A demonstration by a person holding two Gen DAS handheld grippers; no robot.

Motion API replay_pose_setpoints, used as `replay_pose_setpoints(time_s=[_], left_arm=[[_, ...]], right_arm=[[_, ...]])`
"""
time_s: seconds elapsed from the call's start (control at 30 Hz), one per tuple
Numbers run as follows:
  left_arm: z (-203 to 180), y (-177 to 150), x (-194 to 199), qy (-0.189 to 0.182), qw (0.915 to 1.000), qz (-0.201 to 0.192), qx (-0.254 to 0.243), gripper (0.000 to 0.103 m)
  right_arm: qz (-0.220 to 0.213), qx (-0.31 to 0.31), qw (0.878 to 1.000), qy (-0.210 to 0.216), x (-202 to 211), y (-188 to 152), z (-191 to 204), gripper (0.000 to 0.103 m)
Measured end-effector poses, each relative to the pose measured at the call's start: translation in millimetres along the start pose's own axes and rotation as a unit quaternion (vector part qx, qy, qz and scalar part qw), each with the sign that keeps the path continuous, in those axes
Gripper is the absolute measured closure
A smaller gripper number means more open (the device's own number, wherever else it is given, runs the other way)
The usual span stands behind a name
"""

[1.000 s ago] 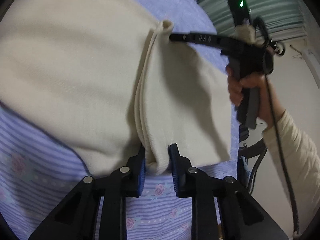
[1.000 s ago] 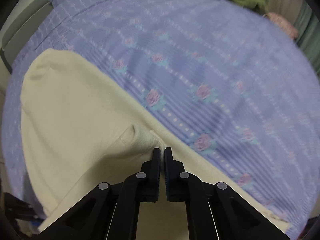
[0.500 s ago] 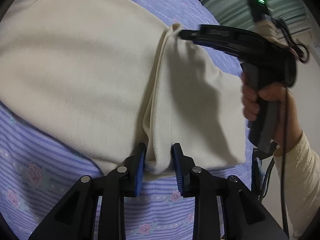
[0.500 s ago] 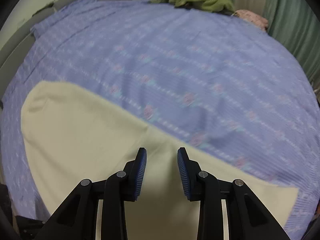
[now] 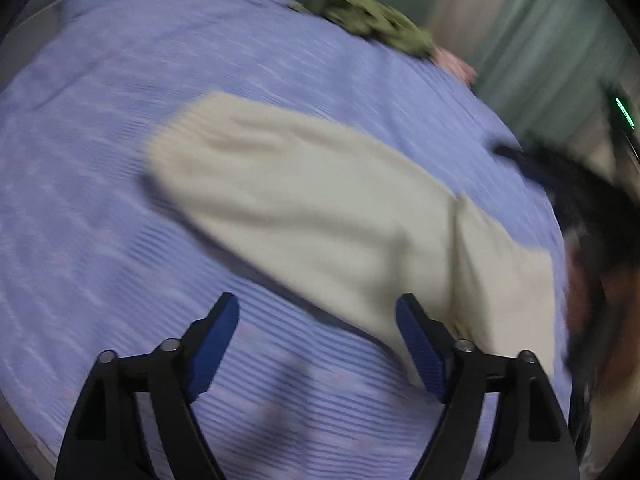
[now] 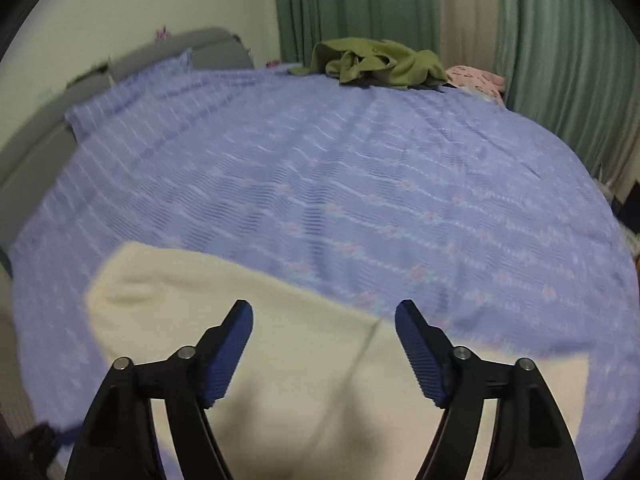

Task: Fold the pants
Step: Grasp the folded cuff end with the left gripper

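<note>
The cream pants (image 5: 320,208) lie folded on the purple bedspread (image 6: 320,168). The left gripper (image 5: 318,334) and right gripper (image 6: 324,338) have just been opening; both gape wide, holding nothing.

Green curtains (image 6: 360,4) hang behind a bed's lilac floral bedspread (image 6: 320,168).

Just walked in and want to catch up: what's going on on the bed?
A person with a gripper in each hand is folding cream pants on a purple bedspread. The pants lie flat with one end folded over. The left gripper and right gripper have both just been opening; their jaws stand wide with nothing between them, so the pants are let go. A green garment and a pink one sit at the far edge.
</note>
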State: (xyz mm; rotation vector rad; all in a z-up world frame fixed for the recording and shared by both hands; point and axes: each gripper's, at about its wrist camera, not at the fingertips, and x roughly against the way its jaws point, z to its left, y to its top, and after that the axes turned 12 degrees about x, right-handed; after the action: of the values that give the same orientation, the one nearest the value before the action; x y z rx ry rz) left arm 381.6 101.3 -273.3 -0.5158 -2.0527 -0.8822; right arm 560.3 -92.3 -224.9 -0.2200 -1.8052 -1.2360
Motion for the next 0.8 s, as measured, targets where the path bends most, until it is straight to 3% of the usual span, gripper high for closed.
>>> replay_pose_setpoints(time_s=[0.1, 0.23, 0.37, 0.53, 0.6, 0.73, 0.8], left_arm=[[47, 29, 0, -0.006, 0.9983, -0.007, 0.058, 0.018], [103, 61, -20, -0.046, 0.9901, 0.000, 0.133, 0.018], [121, 83, -57, -0.069, 0.9868, 0.028, 0.144, 0.018], [129, 99, -92, -0.094, 0.9846, 0.052, 0.138, 0.018], [139, 103, -104, -0.113, 0.9781, 0.060, 0.164, 0.018], [156, 108, -121, -0.177, 0.9541, 0.059, 0.234, 0.015], [158, 110, -129, -0.200, 0.9461, 0.059, 0.248, 0.014]], right_arm=[[-0.004, -0.029, 0.999, 0.019, 18, -12, 37, 0.023], [0.017, -0.030, 0.999, 0.010, 7, -19, 81, 0.023], [0.058, -0.026, 0.998, 0.005, -21, -25, 111, 0.023], [0.092, -0.074, 0.993, 0.026, -51, -33, 121, 0.023], [0.098, -0.090, 0.991, 0.030, -59, -35, 121, 0.023], [0.106, -0.119, 0.987, 0.027, -69, -38, 120, 0.023], [0.109, -0.133, 0.985, 0.033, -69, -40, 118, 0.023]])
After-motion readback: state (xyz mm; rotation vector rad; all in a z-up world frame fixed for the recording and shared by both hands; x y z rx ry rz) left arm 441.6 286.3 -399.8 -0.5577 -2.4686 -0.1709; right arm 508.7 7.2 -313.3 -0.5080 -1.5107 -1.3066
